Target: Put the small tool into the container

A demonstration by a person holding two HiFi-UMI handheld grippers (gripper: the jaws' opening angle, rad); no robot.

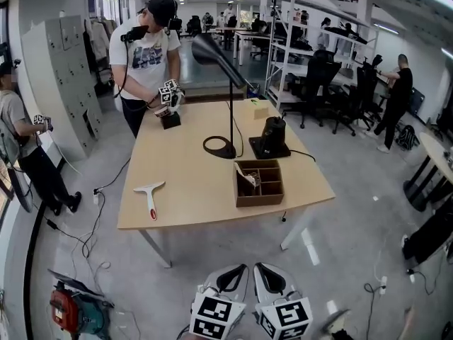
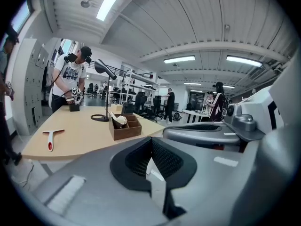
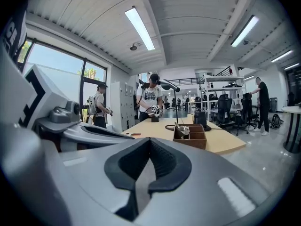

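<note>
A white T-shaped small tool (image 1: 150,193) with a red grip lies near the left front corner of the pale wooden table (image 1: 191,204). It also shows in the left gripper view (image 2: 51,136). A brown wooden container (image 1: 259,183) with compartments stands at the table's front right, a white object in its left compartment. The container (image 2: 124,126) shows in the left gripper view and, further off, in the right gripper view (image 3: 190,136). My left gripper (image 1: 231,278) and right gripper (image 1: 272,280) hang side by side over the floor, short of the table. Both are shut and hold nothing.
A black desk lamp (image 1: 219,144) and a black device (image 1: 271,139) stand mid-table, a small cardboard box (image 1: 259,108) behind them. A person (image 1: 150,55) works with grippers at the far end. A red machine (image 1: 67,310) and cables lie on the floor at left. Chairs and shelves fill the right.
</note>
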